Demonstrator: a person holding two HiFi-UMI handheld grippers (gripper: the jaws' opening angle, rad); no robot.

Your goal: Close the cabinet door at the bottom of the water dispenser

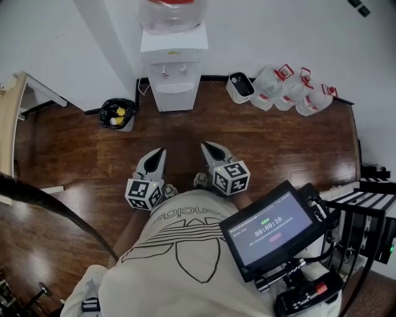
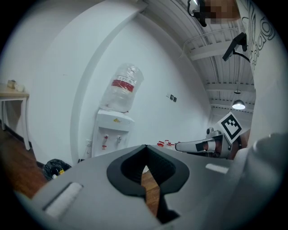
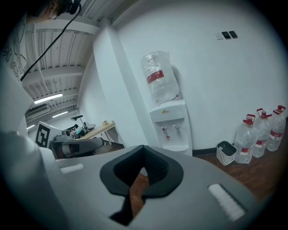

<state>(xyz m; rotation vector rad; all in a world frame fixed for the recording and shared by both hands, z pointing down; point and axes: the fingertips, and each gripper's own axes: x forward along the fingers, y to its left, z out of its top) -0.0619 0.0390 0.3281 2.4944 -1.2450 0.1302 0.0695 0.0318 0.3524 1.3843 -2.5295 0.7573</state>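
The white water dispenser (image 1: pixel 172 62) stands against the far wall with a clear bottle (image 1: pixel 171 13) on top; it also shows in the left gripper view (image 2: pixel 110 134) and the right gripper view (image 3: pixel 171 126). Its lower cabinet front (image 1: pixel 174 98) looks white from above, and I cannot tell how its door stands. My left gripper (image 1: pixel 159 152) and right gripper (image 1: pixel 206 146) are held side by side over the wooden floor, well short of the dispenser. Both point toward it. The left gripper's (image 2: pixel 145 146) jaws meet at the tips with nothing between them, and so do the right gripper's (image 3: pixel 143 146).
A black-bagged waste bin (image 1: pixel 117 114) sits left of the dispenser. To its right are a small white bin (image 1: pixel 240 86) and several water jugs (image 1: pixel 291 93). A wooden table (image 1: pixel 12 117) stands at the left edge. A monitor (image 1: pixel 272 229) on a rig sits near my right side.
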